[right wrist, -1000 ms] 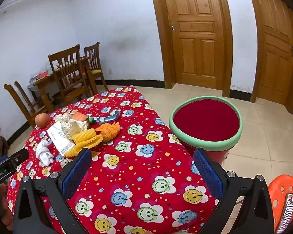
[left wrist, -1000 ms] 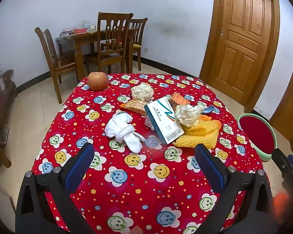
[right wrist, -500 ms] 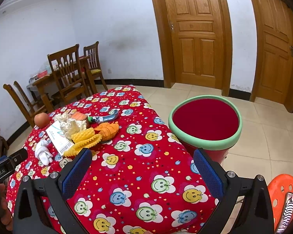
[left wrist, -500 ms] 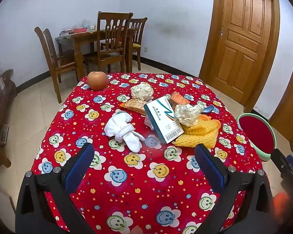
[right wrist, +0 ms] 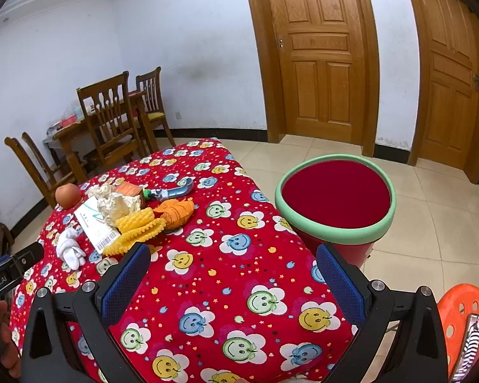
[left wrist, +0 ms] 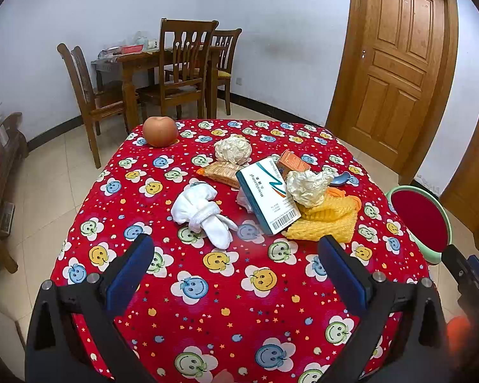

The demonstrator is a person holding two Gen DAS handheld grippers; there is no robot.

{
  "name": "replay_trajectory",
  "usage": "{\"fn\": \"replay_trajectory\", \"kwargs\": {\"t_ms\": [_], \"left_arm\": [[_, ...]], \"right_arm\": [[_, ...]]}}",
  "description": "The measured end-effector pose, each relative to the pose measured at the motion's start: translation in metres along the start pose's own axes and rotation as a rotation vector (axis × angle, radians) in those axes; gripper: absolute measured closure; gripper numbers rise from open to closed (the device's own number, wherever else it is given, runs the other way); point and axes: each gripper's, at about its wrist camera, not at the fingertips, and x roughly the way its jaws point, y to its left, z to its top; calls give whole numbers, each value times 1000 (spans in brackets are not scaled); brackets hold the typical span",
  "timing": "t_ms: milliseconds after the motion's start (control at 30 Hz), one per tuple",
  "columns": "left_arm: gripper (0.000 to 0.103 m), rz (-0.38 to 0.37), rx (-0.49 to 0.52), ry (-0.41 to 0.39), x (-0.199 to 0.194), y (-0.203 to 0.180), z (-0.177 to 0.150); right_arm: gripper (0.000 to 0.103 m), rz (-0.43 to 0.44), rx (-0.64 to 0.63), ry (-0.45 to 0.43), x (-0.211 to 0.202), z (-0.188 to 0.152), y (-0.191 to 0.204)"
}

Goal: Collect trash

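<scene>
Left gripper (left wrist: 236, 268): fingers spread wide, nothing between the blue pads, poised over the near part of the tablecloth (left wrist: 207, 303).
Right gripper (right wrist: 233, 279): fingers likewise wide apart and empty, over the table's near right corner.
White cloth bundle (left wrist: 201, 212): nearest piece of the litter, lying alone just left of the main heap.
Carton with barcode (left wrist: 268, 199): white and teal, propped at a tilt against the heap, barcode end toward the camera.
Yellow foam netting (left wrist: 325, 220): two pieces lying right of the carton, touching it.
Crumpled paper (left wrist: 308, 186): sits on top of the netting, against the carton's right edge.
Orange knitted piece (right wrist: 175, 212): beside the netting on its right, seen best from the right wrist.
Blue-handled object (right wrist: 169, 193): lies behind the heap; it may be a tube or a tool, the view is too small to say.
Snack wrapper (left wrist: 223, 172): flat on the cloth behind the carton, with a small orange box (left wrist: 292, 162) to its right.
Second paper ball (left wrist: 233, 150): just beyond the wrapper.
Apple (left wrist: 160, 131): well apart from the heap, at the table's far left corner.
Bin (right wrist: 335, 242): red with a green rim, on the floor just beside the table's right edge.
Orange stool (right wrist: 463, 325): on the floor, at the near right.
Dining chairs (left wrist: 182, 70): round a wooden table by the far wall.
</scene>
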Motion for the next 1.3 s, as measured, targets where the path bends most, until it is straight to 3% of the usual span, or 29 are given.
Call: {"fn": "replay_trajectory", "kwargs": {"t_ms": [767,1300], "left_arm": [[2,1,-3,3,1,1,-3],[2,31,-12,44,23,13,-4]], "right_arm": [[0,-1,2,4,2,-3,0],[0,28,-2,48,24,-6,7]]}}
